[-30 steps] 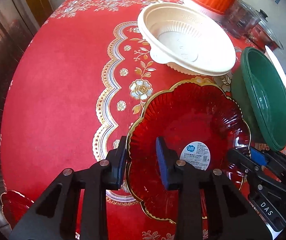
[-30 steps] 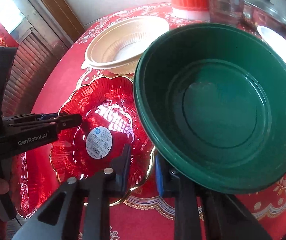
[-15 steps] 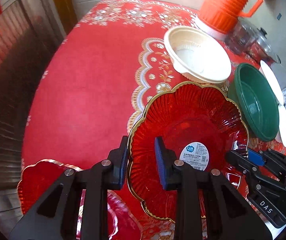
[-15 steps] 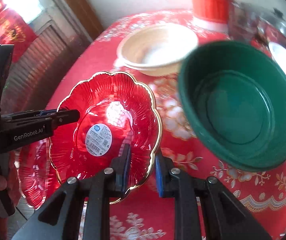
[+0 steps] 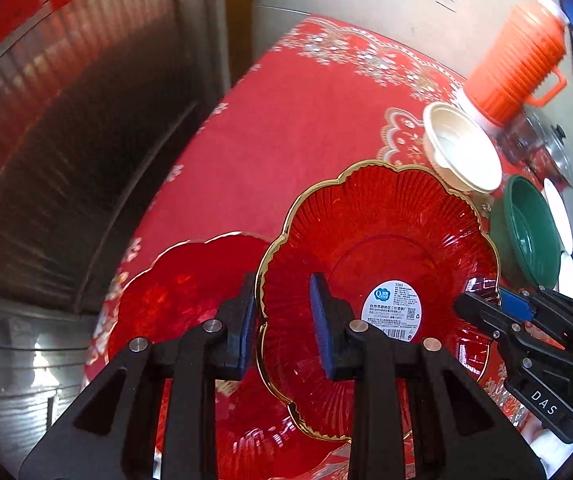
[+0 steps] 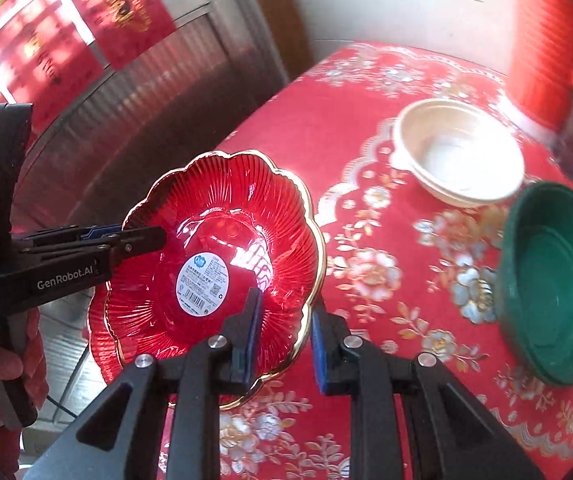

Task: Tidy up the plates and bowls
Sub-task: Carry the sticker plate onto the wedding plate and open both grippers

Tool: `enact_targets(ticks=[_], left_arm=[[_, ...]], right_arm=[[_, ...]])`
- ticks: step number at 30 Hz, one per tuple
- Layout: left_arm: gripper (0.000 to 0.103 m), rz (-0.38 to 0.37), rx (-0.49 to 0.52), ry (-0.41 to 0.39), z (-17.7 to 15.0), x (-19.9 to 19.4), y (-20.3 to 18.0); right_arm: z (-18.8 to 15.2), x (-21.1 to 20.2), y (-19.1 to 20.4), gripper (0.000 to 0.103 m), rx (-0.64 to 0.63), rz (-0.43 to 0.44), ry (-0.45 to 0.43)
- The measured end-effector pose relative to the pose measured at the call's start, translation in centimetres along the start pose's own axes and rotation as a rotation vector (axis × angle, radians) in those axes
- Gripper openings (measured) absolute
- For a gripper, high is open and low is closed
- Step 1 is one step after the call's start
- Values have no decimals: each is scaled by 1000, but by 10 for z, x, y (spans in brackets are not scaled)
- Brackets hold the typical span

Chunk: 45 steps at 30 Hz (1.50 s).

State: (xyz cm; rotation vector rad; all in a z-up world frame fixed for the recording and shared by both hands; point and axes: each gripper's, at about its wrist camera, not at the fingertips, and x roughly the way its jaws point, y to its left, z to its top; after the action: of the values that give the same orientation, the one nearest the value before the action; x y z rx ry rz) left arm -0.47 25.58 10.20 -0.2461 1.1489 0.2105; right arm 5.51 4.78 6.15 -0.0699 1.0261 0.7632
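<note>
Above the table's edge, one red scalloped plate [image 5: 382,248] carried level.
Left gripper [image 5: 282,320] and right gripper [image 6: 284,334] each pinch opposite rims, steadying it over the matching plate [image 5: 182,292].

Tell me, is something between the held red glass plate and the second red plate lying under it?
Nothing visible. The red scalloped glass plate, gripped at opposite rims by the left gripper and right gripper, hangs partly over the second red plate, with only air between.
</note>
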Motion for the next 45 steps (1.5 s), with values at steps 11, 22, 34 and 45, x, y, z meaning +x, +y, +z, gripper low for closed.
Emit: enact_targets(ticks=[11,22,34,45], left_arm=[[26,63,-157,44,-48,-4,64],[26,85,-228,95,-72,23,87],[28,130,-189,68,-73,32,81],[49,113,-160,39,-74,34,74]], right_arm=[[2,41,61,24,-162,66,105],[-5,84,89,24,-237,35,207],[-1,97,101,25,-277,-23,242],[0,101,108,32,-318,-48,297]])
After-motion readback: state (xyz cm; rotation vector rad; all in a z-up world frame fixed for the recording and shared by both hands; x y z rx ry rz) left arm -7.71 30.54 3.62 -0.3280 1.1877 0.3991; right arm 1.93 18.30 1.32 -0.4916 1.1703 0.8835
